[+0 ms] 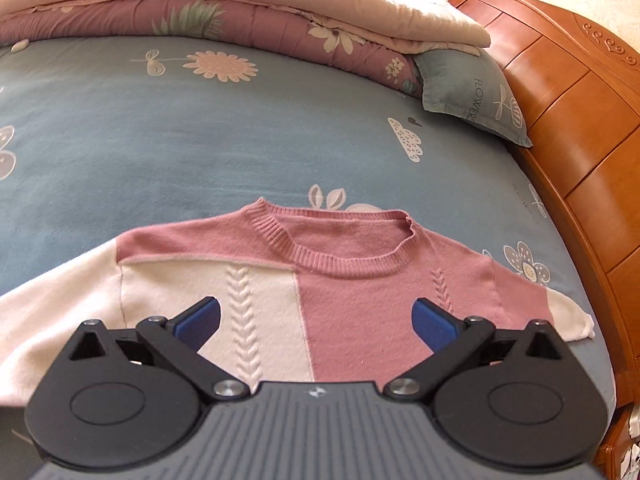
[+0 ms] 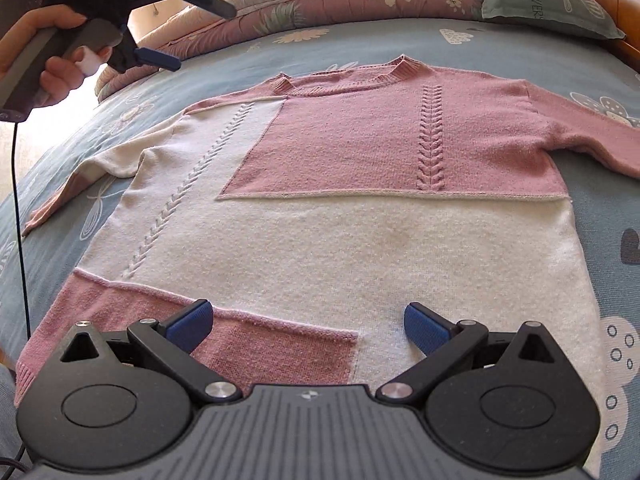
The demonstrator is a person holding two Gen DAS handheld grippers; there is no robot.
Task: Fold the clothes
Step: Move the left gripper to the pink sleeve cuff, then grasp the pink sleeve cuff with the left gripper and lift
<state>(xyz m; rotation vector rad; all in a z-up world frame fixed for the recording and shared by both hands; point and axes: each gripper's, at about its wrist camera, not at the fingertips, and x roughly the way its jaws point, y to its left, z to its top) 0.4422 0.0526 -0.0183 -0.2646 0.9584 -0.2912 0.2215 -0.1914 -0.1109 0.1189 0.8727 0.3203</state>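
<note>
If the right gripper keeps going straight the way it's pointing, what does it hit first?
Most likely the sweater: the open right gripper points along its white lower front, just past the hem. Depth is unclear, so how soon it touches can't be told.

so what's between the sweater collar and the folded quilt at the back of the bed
Only bare blue flowered bedsheet: nothing lies between the sweater collar and the folded quilt. The left wrist view shows it best; the right wrist view agrees.

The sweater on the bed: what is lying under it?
The sweater lies flat on the blue flowered bedsheet; the sheet shows all around it. Whatever is beneath the knit itself is covered and cannot be seen.
</note>
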